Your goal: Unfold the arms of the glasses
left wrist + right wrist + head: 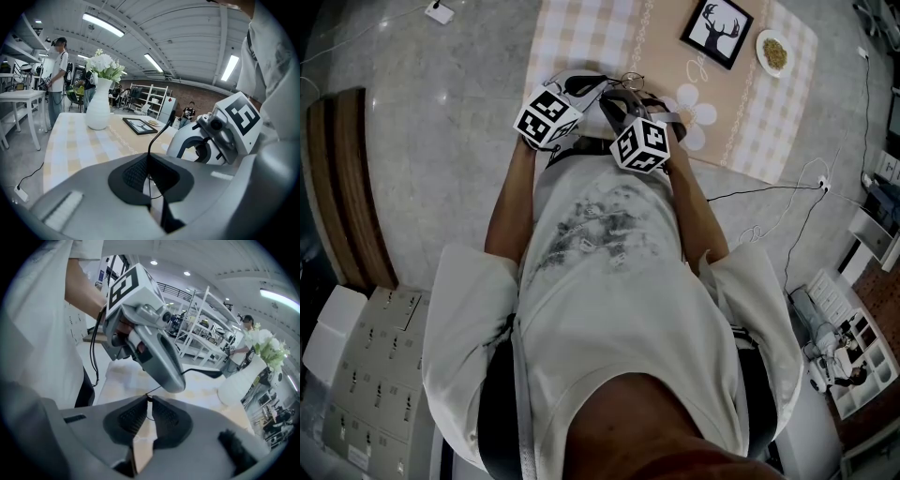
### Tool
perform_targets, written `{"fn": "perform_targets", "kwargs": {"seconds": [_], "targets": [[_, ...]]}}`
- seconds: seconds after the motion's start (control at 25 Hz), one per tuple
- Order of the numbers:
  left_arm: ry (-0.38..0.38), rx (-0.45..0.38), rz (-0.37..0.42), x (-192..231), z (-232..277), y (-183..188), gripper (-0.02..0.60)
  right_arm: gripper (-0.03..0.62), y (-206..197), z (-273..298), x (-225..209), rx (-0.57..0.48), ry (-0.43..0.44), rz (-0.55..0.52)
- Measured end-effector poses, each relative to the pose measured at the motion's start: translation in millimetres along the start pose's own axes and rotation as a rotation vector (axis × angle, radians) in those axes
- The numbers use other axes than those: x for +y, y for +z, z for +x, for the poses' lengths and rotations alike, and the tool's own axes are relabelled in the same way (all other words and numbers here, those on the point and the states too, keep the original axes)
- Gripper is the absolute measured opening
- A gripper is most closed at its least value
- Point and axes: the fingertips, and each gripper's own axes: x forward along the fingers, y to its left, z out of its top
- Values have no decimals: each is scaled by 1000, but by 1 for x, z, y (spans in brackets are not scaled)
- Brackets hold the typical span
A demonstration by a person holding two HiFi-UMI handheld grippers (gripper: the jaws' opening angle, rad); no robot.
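The left gripper (149,177) is clamping a thin wire arm of the glasses (628,82) above the table's (750,112) near edge, steadying them. The right gripper (147,401) is pinching another wire part at its tips, probably to swing it open.

I list, from my right gripper (148,400) outward:
- pad tips pinched together on a thin wire of the glasses (210,374)
- left gripper (154,352) just beyond, marker cube uppermost
- white vase (239,383) with flowers (268,347) at the right
- checked tablecloth (117,376) beneath
- shelving (206,333) far behind
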Motion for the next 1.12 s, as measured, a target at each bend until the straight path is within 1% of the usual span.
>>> {"fn": "perform_targets", "kwargs": {"seconds": [0.56, 1.12], "targets": [[8, -16, -3, 2, -4, 3, 11, 28, 7, -25, -29, -29, -132, 48], [10, -20, -9, 3, -4, 0, 11, 23, 0, -47, -57, -36, -243, 111]]}}
